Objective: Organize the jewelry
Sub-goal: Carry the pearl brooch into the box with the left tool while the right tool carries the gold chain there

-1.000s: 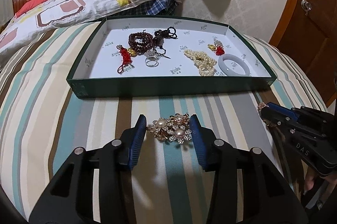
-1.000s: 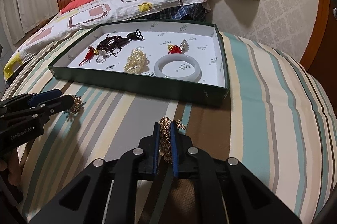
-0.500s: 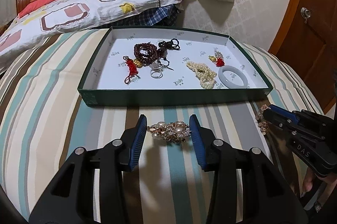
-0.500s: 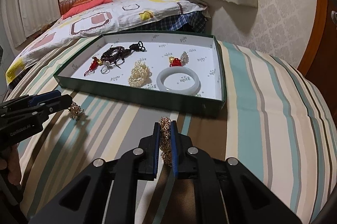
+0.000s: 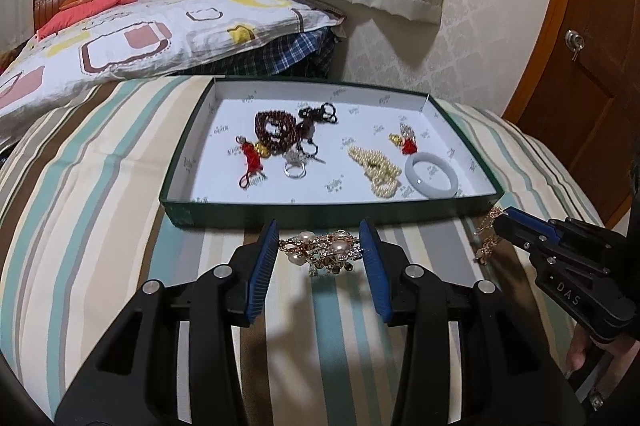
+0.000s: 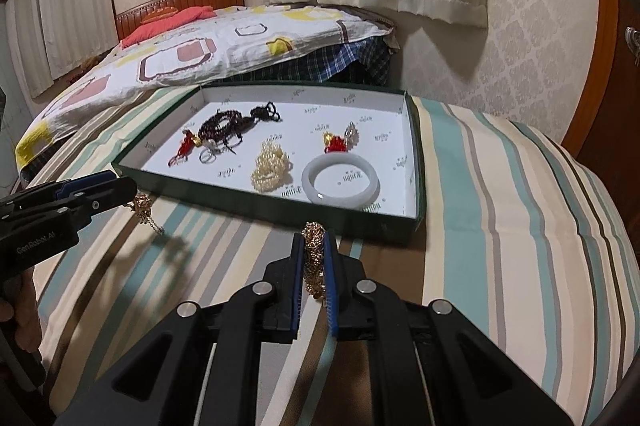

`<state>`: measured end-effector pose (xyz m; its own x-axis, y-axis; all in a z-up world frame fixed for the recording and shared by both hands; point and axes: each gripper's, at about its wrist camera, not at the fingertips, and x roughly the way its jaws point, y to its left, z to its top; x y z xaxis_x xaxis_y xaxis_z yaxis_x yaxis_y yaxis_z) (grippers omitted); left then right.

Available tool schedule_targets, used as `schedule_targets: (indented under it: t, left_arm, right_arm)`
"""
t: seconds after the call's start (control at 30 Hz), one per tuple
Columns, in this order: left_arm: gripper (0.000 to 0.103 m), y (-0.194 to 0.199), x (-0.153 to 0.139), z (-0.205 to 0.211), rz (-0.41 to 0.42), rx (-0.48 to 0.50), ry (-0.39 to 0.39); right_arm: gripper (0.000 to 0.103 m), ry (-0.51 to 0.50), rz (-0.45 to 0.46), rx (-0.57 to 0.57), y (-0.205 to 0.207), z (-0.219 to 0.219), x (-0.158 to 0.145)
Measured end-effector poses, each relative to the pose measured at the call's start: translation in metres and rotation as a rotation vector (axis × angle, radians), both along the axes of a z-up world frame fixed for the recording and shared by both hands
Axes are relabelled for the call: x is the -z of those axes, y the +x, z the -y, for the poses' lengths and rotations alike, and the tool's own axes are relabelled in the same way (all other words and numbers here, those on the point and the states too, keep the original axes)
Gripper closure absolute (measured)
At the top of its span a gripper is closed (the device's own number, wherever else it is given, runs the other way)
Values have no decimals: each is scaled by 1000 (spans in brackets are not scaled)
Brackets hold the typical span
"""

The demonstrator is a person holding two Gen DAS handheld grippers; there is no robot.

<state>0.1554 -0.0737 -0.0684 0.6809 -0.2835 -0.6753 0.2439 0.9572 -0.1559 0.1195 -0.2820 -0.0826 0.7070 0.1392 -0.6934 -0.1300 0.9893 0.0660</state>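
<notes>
- Striped bed (image 5: 100, 226) carries the green tray (image 5: 320, 214) at 12 o'clock, near wall between fingers and tray floor.
- Left gripper (image 5: 320, 250) fingers clamp the pearl brooch (image 5: 322, 250).
- Right gripper (image 6: 314, 254) fingers clamp the gold chain (image 6: 314, 254).

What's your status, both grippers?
Left gripper clamps gold pearl-flower brooch. Right gripper shut on gold chain. Green tray ahead, path open.

"DAS" stands in pale letters on the black body of the right gripper (image 5: 505, 216). "GenRobot.AI" stands on the left gripper (image 6: 132, 190). Small print on the tray (image 6: 416, 161) floor is unreadable.
</notes>
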Motion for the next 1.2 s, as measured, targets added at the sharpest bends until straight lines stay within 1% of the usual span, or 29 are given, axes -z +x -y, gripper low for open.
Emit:
schedule_targets:
  t: [0.3, 0.6, 0.73, 1.03, 1.2]
  left_arm:
    - [62, 8, -25, 0, 60, -7, -22]
    - [62, 27, -42, 3, 111, -11, -40]
    - [62, 38, -49, 5, 130, -13, -51]
    - [62, 61, -48, 12, 158, -20, -46]
    - [62, 76, -48, 13, 184, -31, -39]
  right_arm:
    - [93, 8, 46, 3, 4, -1, -17]
    - [93, 29, 115, 8, 22, -5, -39]
    - [93, 39, 138, 9, 32, -8, -44]
    - [93, 73, 168, 19, 61, -15, -44]
    - [93, 67, 188, 16, 77, -24, -42]
